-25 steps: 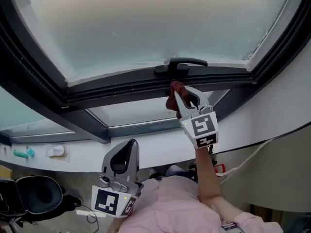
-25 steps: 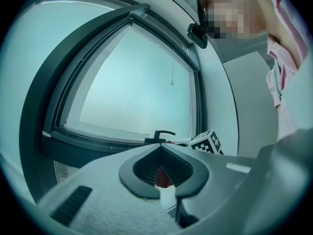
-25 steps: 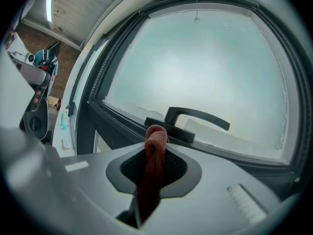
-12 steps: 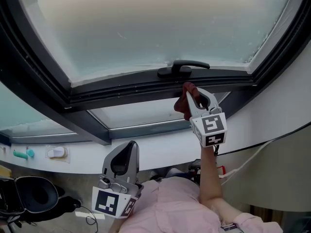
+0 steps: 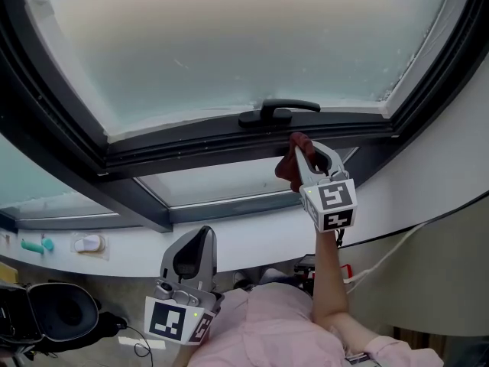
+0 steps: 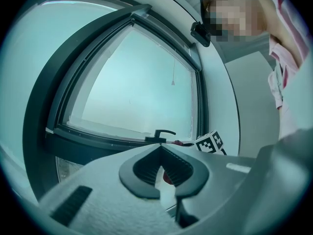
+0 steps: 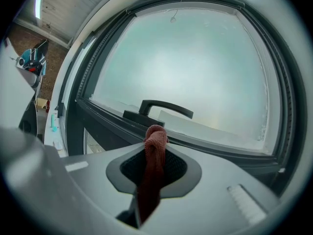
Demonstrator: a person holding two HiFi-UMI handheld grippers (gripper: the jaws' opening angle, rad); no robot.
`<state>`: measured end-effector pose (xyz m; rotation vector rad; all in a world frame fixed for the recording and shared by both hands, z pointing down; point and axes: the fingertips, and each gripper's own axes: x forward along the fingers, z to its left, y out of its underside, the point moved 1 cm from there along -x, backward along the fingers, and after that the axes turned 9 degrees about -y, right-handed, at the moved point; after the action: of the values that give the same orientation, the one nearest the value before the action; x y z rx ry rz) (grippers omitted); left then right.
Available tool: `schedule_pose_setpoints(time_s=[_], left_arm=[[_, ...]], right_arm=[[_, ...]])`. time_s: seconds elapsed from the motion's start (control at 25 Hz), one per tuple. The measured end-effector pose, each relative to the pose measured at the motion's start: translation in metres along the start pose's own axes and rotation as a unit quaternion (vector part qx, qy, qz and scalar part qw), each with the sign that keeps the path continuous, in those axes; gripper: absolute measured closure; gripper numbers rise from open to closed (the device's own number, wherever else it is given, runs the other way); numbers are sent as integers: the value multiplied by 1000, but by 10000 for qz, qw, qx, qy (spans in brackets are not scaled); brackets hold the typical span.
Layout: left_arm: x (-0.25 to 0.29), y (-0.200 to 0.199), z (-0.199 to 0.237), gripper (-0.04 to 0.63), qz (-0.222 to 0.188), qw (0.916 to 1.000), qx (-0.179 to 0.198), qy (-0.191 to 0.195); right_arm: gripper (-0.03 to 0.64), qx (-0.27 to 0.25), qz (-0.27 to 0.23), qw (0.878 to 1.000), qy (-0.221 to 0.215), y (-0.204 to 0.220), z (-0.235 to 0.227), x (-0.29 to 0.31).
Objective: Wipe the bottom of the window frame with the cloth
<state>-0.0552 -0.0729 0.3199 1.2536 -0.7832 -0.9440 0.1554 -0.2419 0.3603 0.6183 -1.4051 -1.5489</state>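
Your right hand-held gripper [image 5: 309, 150] grips the red cloth [image 5: 288, 167] at the window frame [image 5: 191, 147] bottom, just below the handle [image 5: 276, 111]. Your left hand-held gripper [image 5: 200, 234] hangs low, closed and empty.

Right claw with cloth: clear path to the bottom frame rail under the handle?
Probably yes. The right claw, shut on the red cloth, sits just under the window handle beside the bottom frame rail; nothing shows between them.
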Motion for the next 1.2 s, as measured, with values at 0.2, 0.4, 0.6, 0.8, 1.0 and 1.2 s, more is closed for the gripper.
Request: schedule_pose_setpoints(time_s=[0.2, 0.4, 0.6, 0.8, 1.0, 1.2], left_arm=[[8, 2, -16, 595, 20, 10000, 2, -32], [21, 6, -39, 595, 95, 9999, -46, 46], [32, 9, -59, 595, 151, 9998, -52, 90], [42, 11, -76, 595, 179, 9997, -15, 167], [49, 13, -88, 595, 194, 9996, 26, 181], [54, 15, -97, 595, 183, 9997, 55, 167]], right_arm=[[563, 14, 11, 10000, -58, 6, -14, -7], [563, 18, 40, 9999, -105, 10, -30, -13], [563, 49, 60, 9999, -86, 16, -51, -23], [563, 60, 60, 9999, -139, 22, -62, -29], [563, 49, -35, 9998, -195, 21, -69, -32], [565, 74, -14, 9998, -200, 28, -79, -38]])
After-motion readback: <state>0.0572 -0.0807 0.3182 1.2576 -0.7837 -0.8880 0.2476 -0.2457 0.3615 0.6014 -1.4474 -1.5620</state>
